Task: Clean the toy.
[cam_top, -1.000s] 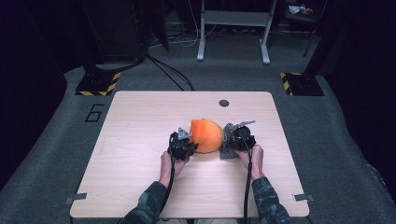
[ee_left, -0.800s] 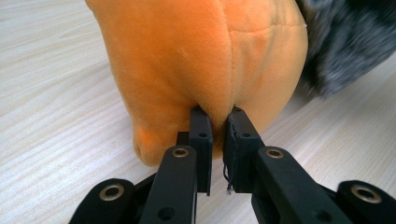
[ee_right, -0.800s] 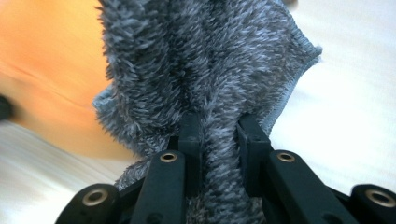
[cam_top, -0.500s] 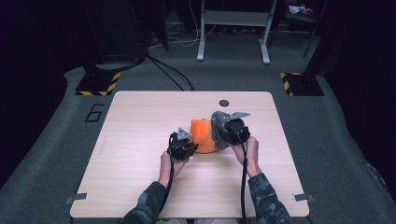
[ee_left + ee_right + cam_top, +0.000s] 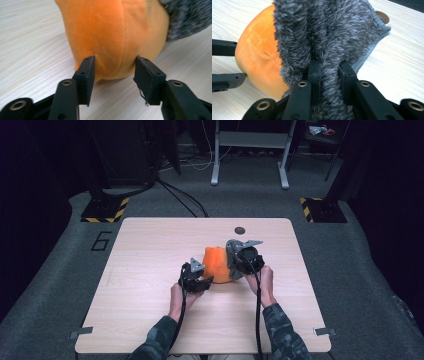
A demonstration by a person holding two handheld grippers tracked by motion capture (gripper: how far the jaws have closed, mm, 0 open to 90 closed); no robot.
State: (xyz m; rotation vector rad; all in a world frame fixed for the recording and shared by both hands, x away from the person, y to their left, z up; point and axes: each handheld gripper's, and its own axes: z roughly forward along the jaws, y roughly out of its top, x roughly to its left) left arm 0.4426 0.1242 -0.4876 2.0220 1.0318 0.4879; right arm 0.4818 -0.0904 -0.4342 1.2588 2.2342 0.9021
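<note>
The orange plush [image 5: 218, 265] sits mid-counter, its right side hidden under a shaggy grey cloth [image 5: 329, 37] on which the right claw [image 5: 329, 75] is clamped, a fold pinched between its jaws. The left claw [image 5: 115, 72] has just been opening: its jaws stand apart around the plush's near end, and whether the pads touch it is hard to tell. The pale wood counter [image 5: 150, 320] stands on grey carpet in a dark room, a "6" [image 5: 101, 241] marked on the floor beside it.
</note>
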